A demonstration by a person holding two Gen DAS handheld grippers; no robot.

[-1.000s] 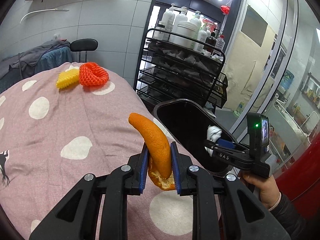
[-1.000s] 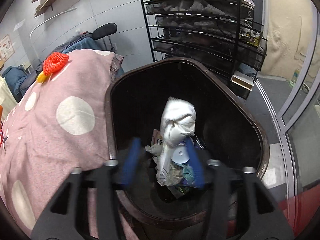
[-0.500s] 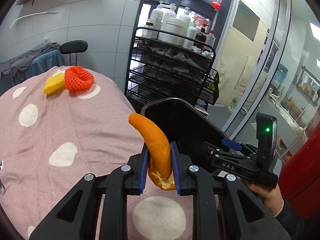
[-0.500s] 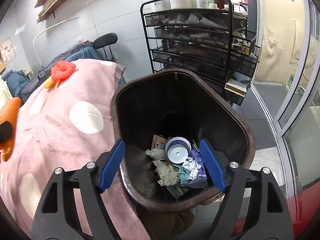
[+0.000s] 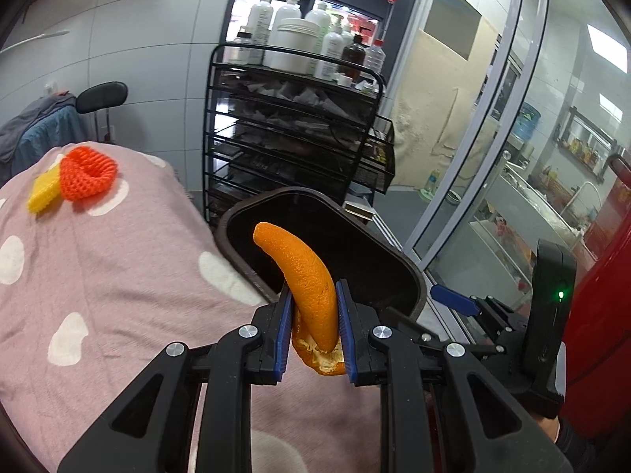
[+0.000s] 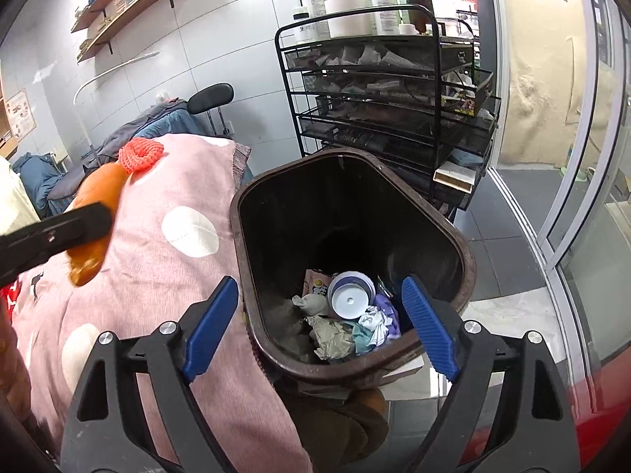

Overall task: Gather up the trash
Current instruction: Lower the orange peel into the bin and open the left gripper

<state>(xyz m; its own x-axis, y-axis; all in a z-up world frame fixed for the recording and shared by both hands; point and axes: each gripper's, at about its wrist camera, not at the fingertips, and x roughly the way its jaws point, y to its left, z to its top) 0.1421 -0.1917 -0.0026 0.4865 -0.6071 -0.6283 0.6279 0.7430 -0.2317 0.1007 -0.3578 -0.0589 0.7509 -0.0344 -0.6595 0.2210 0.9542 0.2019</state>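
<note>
curved orange peel (image 5: 311, 295) sits pinched between the blue pads of the left hand-held gripper (image 5: 314, 317), just over the near rim of the dark brown plastic trash bin (image 6: 465, 260). the right hand-held gripper (image 6: 319, 311) has just been opening, nothing between its jaws, above the bin's crumpled paper.

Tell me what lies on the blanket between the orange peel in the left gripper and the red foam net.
Nothing: in the left wrist view, only bare pink blanket separates the orange peel from the red foam net.
</note>
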